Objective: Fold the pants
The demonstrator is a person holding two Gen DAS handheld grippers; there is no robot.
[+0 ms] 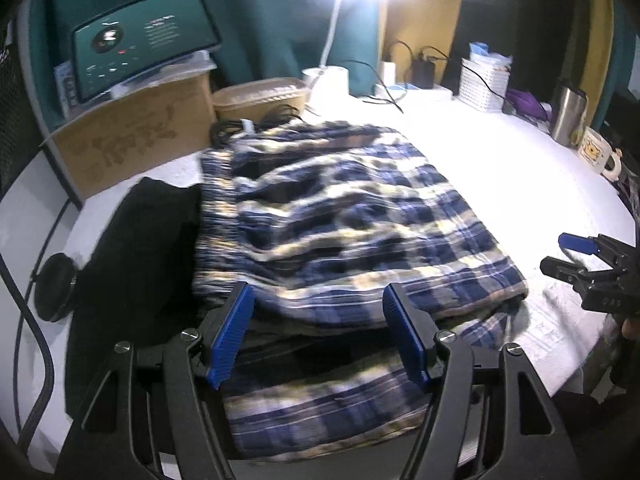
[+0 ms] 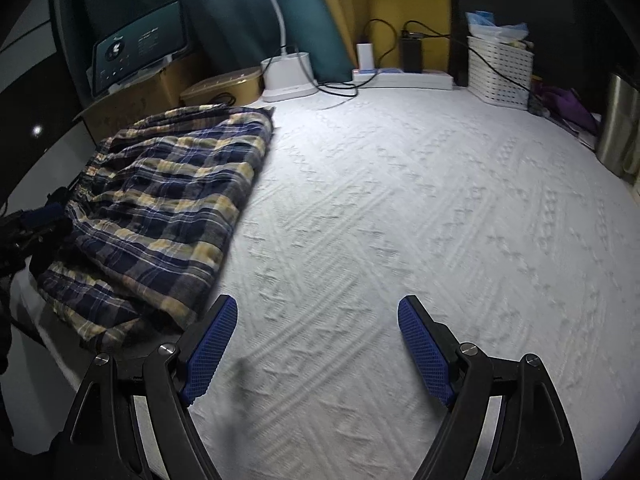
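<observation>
The plaid pants [image 1: 344, 224] are seen folded into a compact stack at the left of the white bedspread [image 2: 400, 220], apparently finished, so the left gripper [image 1: 318, 332] and right gripper [image 2: 316, 344] are held released and empty, while no writing can be read on the blurred screen [image 1: 140, 52].

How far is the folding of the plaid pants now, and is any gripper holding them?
Done, as it looks: the plaid pants lie doubled over in a compact stack on the white cover, beside a black garment. In hand: nothing; the left gripper is open above the near edge, and the right gripper is open over bare cover. Left: perhaps squaring the loose lower layer that sticks out at the near edge.
</observation>
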